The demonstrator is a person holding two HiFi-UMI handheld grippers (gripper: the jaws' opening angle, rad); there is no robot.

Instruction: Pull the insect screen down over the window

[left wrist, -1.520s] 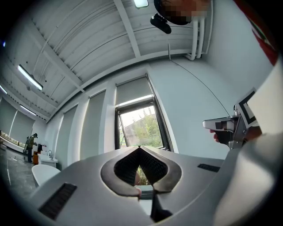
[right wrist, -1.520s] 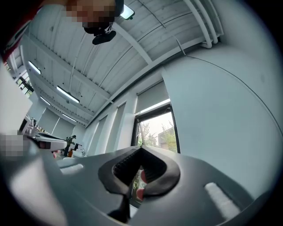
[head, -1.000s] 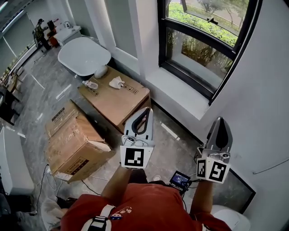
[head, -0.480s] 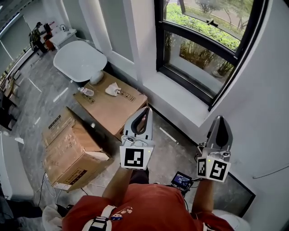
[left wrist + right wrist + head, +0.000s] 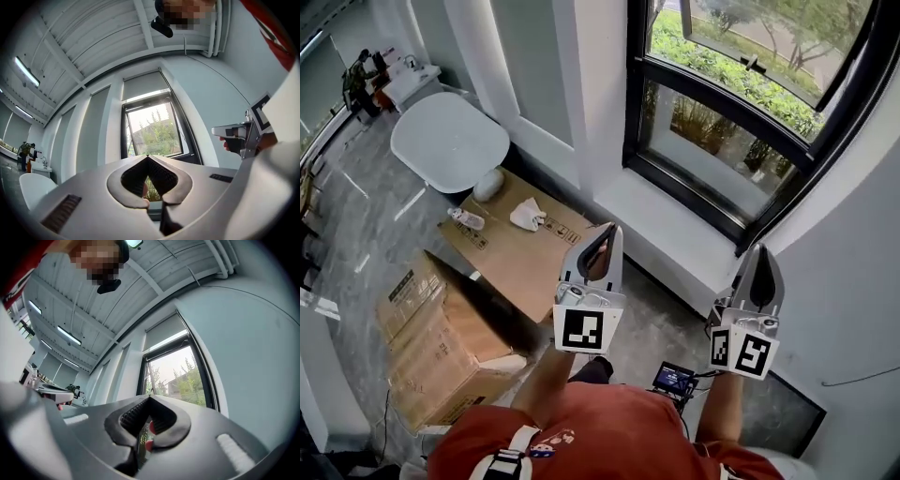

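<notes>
Two grippers are in view, each with its jaws fully together and nothing between the pads. The left gripper [image 5: 148, 157] points toward the window [image 5: 712, 141], and the right gripper [image 5: 150, 398] is level beside it, close to the grey wall [image 5: 853, 281]. The window is ahead of both grippers and well apart from them. Greenery shows through the glass inside its dark frame. A grey panel [image 5: 140, 84] sits directly above the frame, and the insect screen itself cannot be made out. A white sill [image 5: 675, 230] runs below the window. On the floor left of the left gripper lies a flat cardboard box [image 5: 520, 253], with a second box [image 5: 431, 347] nearer and a white table [image 5: 450, 141] beyond.
</notes>
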